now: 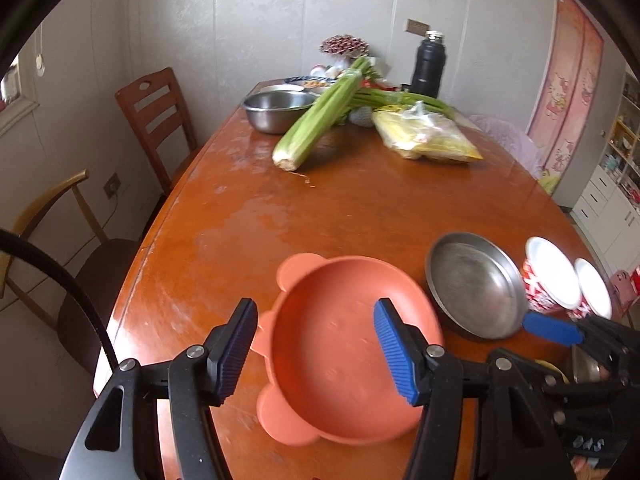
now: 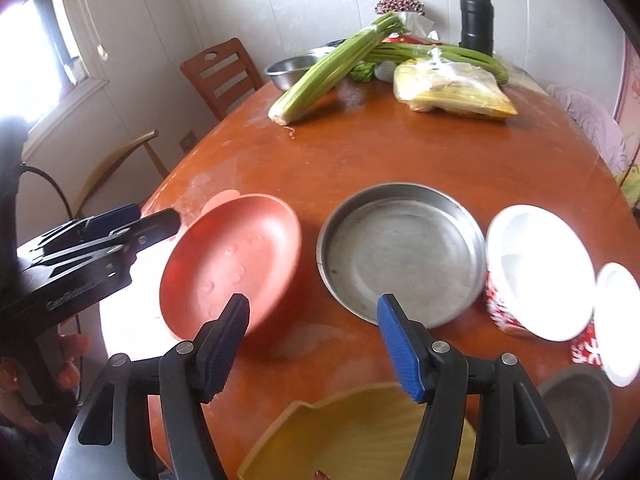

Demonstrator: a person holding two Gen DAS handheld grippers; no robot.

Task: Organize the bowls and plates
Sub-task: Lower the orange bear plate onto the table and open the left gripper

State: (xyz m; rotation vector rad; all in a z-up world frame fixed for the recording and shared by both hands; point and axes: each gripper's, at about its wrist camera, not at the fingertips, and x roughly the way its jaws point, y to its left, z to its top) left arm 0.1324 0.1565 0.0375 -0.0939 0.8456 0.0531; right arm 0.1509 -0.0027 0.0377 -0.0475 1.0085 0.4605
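Two celery bunches (image 2: 320,76), a yellow bag (image 2: 452,92) and a black flask (image 2: 476,16) crowd the frame's upper part. Lower down sit one orange bowl (image 2: 228,264), one steel pan (image 2: 404,248) and two white cups (image 2: 536,272). The left gripper (image 1: 316,348) and right gripper (image 2: 314,344) both gape apart, holding nothing.

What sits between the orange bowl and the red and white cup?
The steel pan, seen in the right wrist view, between orange bowl and red and white cup.

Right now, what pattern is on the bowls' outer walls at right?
Red with white snowflake-like print on the bowls, clearest in the right wrist view.
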